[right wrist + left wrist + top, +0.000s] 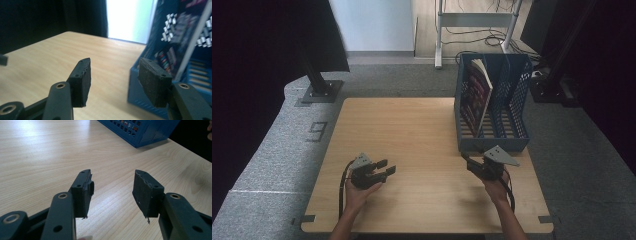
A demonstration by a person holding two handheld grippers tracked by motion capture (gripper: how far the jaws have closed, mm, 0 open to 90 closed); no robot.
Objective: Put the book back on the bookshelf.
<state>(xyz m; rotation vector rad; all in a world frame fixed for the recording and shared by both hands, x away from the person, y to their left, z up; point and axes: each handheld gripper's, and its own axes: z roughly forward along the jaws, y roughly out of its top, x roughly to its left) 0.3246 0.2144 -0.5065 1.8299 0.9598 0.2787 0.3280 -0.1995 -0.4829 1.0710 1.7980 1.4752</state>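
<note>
A blue file rack [517, 142] stands at the back right of the wooden table [412, 130], with a dark-covered book [477, 92] leaning in its left compartment. My right gripper [469, 163] hovers just in front of the rack's front left corner, open and empty. In the right gripper view its jaws [113, 61] stand apart, the rack [140, 92] and the book [180, 37] close on the right. My left gripper [388, 167] rests near the front left of the table, open with nothing between its fingers [112, 173]; the rack's corner [140, 132] lies far ahead.
Grey carpet [272, 150] surrounds the table. A black stand base [319, 90] sits beyond the table's back left corner, and a white frame with cables [472, 30] stands behind the rack. Bare wood spans the table's middle.
</note>
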